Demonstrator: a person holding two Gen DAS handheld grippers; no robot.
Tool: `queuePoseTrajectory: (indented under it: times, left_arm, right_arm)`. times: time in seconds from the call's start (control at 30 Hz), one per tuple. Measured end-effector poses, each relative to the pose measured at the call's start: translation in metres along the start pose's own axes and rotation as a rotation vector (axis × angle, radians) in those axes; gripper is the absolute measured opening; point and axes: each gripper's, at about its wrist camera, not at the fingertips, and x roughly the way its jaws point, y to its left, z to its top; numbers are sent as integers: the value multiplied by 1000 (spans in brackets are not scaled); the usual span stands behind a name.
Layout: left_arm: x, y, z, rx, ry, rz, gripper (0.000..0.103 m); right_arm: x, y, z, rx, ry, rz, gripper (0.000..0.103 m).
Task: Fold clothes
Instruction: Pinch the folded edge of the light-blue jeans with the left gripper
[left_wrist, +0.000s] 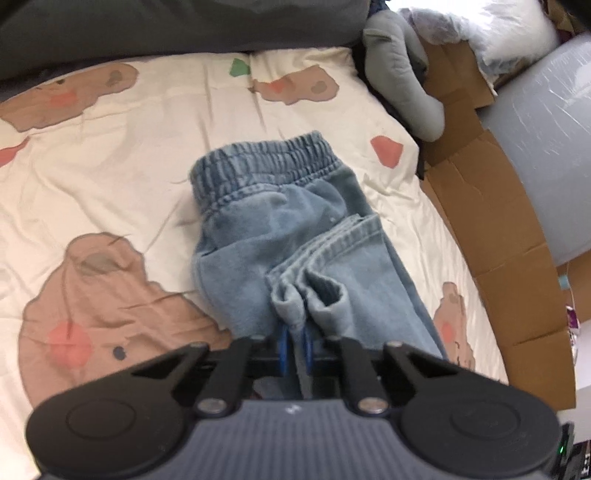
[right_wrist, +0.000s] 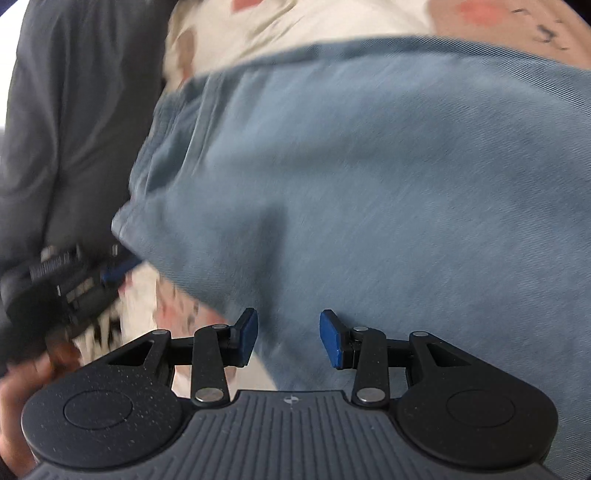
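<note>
Light blue jeans (left_wrist: 280, 229) lie folded lengthwise on a cream quilt (left_wrist: 110, 155) printed with brown bears, the elastic waistband (left_wrist: 266, 162) at the far end. The leg cuffs (left_wrist: 314, 291) are doubled back toward me. My left gripper (left_wrist: 295, 339) is shut on them, with denim pinched between its blue pads. In the right wrist view the jeans (right_wrist: 369, 166) fill most of the frame, blurred. My right gripper (right_wrist: 290, 339) hovers close over the denim, its blue pads apart with nothing pinched between them. The left gripper (right_wrist: 118, 269) shows at the fabric's left edge.
A dark grey blanket (left_wrist: 184, 26) lies across the far side of the bed. A grey plush toy (left_wrist: 402, 85), flattened cardboard (left_wrist: 491, 229) and a plastic-wrapped bundle (left_wrist: 546, 147) crowd the right edge. A person's hand (right_wrist: 22, 391) is at the lower left.
</note>
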Motion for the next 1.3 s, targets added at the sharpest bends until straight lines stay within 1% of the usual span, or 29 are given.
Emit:
queuePoseTrajectory:
  times: [0.07,0.1,0.23,0.27,0.3,0.37,0.4,0.43,0.5,0.6,0.67,0.7,0.77,0.8,0.83,0.87,0.93,1.07,1.1,1.13,1.17,1.2,1.23,1.27,1.3]
  left_arm:
    - [-3,1,-4,18,1,11,7]
    - [-4,2,-6,20,1,17,7]
    - [-14,8,-10,6,-7,54,7]
    - [-18,9,-10,5,-14,61,9]
    - [-22,10,-10,4,-22,68,14]
    - [-31,9,-11,9,-41,43,19]
    - [-33,8,-11,12,-45,27,30]
    - [-35,6,-11,14,-46,11,44]
    - [-34,3,-11,13,-49,-16,61]
    - [-26,-2,-9,1,-49,-34,61]
    - [-20,-5,-8,-6,-46,-35,61]
    - [-16,-5,-8,-7,-41,-31,58]
    - [-7,-5,-9,-17,-25,-29,44]
    - [-2,-2,-8,-45,-3,-23,15]
    - [1,-1,-8,-71,15,-3,5]
    - [1,0,-8,-85,13,18,5]
    - [-3,-3,-8,-73,-16,23,4]
    - [-5,-7,-7,8,-36,47,5]
    - [-3,-4,-7,8,-28,63,10]
    - [-1,-1,-8,7,-20,81,16]
    - [-1,1,-9,5,-16,106,19]
    - [-3,2,-10,3,-22,126,39]
    - [-5,4,-12,1,-30,145,57]
    - [-6,6,-14,-5,-39,138,62]
    - [-8,9,-16,-12,-47,128,63]
  right_arm:
    - [1,2,-5,-13,-3,-2,44]
    - [0,0,-5,1,-6,5,44]
    - [-5,-4,-5,15,-20,14,44]
    - [-6,-5,-4,16,-24,14,44]
    - [-8,-7,-4,20,-28,16,44]
    - [-11,-8,-3,26,-39,20,44]
    - [-13,-9,-2,27,-45,23,44]
    - [-14,-8,-1,27,-51,26,44]
    - [-17,-8,2,25,-64,26,44]
    - [-21,-7,5,18,-84,21,44]
    - [-26,-8,8,10,-96,16,44]
    - [-29,-9,10,4,-101,13,44]
    - [-34,-11,13,-7,-108,2,44]
    - [-36,-12,15,-11,-110,-5,44]
    - [-38,-13,18,-15,-112,-13,44]
    - [-40,-14,20,-20,-114,-21,44]
    - [-47,-13,23,-33,-119,-35,44]
    - [-62,-13,33,-24,-142,-43,44]
    - [-66,-13,37,-14,-151,-40,44]
    - [-70,-11,40,-14,-160,-39,44]
    - [-74,-8,44,-36,-166,-44,44]
    - [-77,-4,48,-64,-169,-54,45]
    - [-79,-1,51,-93,-170,-67,45]
    - [-80,2,56,-121,-169,-84,45]
    - [-80,4,60,-147,-164,-98,45]
